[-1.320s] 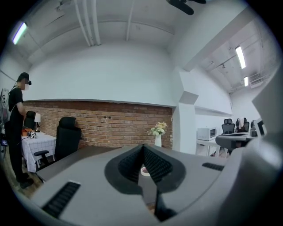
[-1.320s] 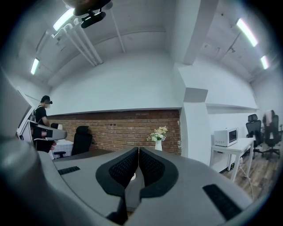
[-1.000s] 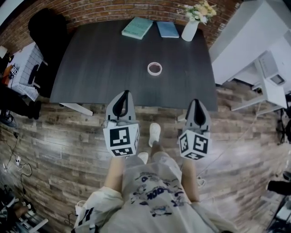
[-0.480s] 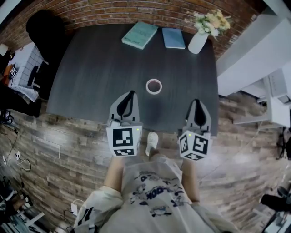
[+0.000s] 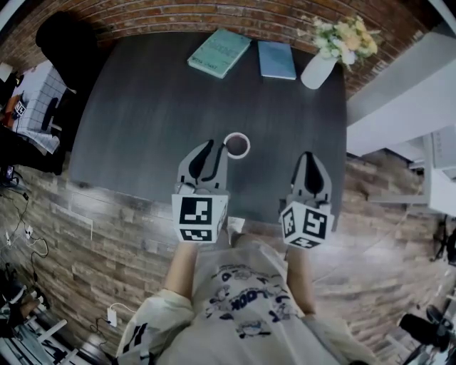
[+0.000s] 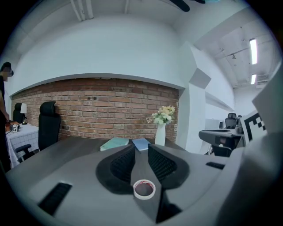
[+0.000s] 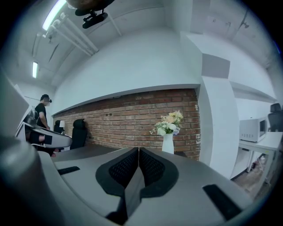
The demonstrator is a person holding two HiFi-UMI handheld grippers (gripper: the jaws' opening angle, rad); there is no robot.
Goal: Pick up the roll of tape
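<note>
Head view | dark table (image 5: 142, 107), tape roll (image 5: 236, 145) | brick wall (image 5: 171, 14) | plank floor (image 5: 92, 242)

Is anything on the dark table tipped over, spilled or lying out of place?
Nothing stands out. The tape roll lies flat on the table, the green book and blue book lie flat near the far edge, and the vase stands upright.

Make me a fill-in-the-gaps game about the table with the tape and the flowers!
The roll of tape lies on a dark ___.
The flowers stand in a white ___.
Next to the teal book lies a ___ book.
The wall behind is built of red ___.
Missing words: table; vase; blue; bricks.
</note>
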